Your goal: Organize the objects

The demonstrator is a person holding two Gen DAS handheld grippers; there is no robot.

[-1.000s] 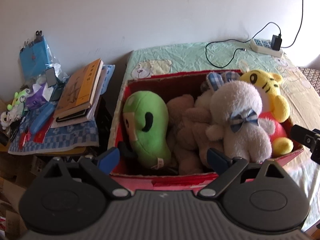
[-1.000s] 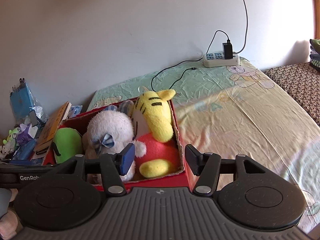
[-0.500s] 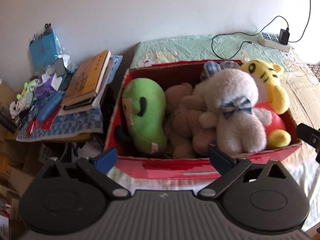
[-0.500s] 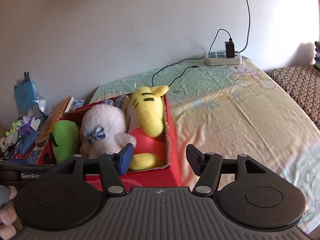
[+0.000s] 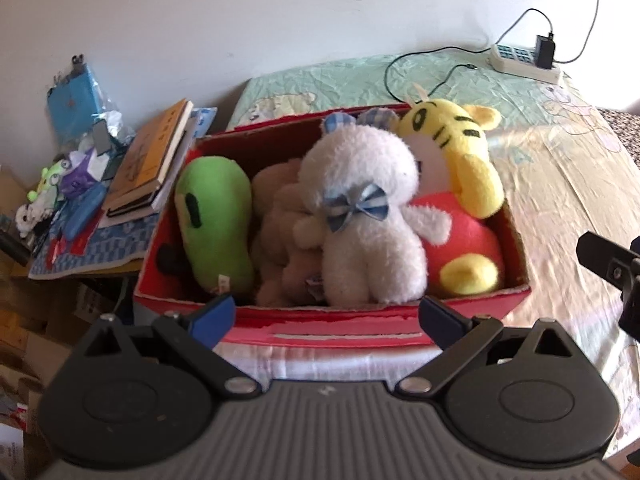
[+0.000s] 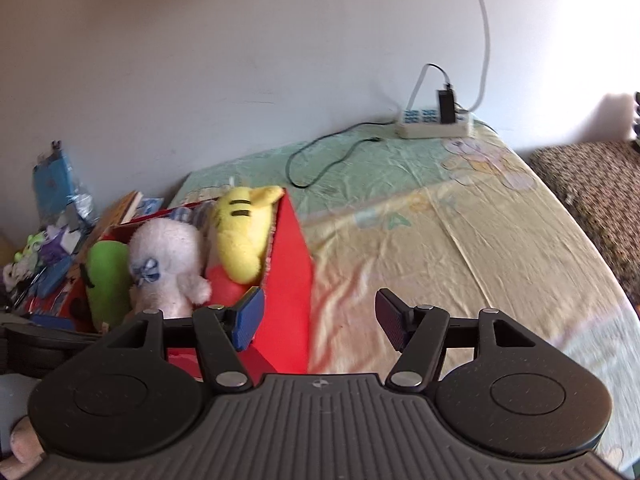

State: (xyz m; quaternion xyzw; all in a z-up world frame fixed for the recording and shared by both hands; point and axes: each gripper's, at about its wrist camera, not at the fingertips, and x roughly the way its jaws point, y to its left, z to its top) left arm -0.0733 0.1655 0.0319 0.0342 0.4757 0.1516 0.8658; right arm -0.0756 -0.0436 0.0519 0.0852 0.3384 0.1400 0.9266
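Observation:
A red cardboard box [image 5: 332,326] stands on the bed, packed with plush toys. They are a green one [image 5: 216,220], a brown bear [image 5: 280,240], a white one with a blue bow [image 5: 368,216] and a yellow tiger [image 5: 460,160]. My left gripper [image 5: 325,318] hovers open just in front of the box's near wall, nothing between its fingers. My right gripper [image 6: 320,320] is open and empty beside the box's right wall [image 6: 288,272], over the sheet. Part of it shows at the right edge of the left wrist view [image 5: 612,268].
A power strip [image 5: 524,62] with a charger and cable lies at the bed's far edge by the wall. A side table on the left holds stacked books [image 5: 152,156], a blue pouch [image 5: 74,96] and small toys. A brown patterned blanket [image 6: 592,184] lies far right.
Both grippers have drawn back from the box, and the right one has slid to the box's right side. The left jaws stand slightly wider than a second ago.

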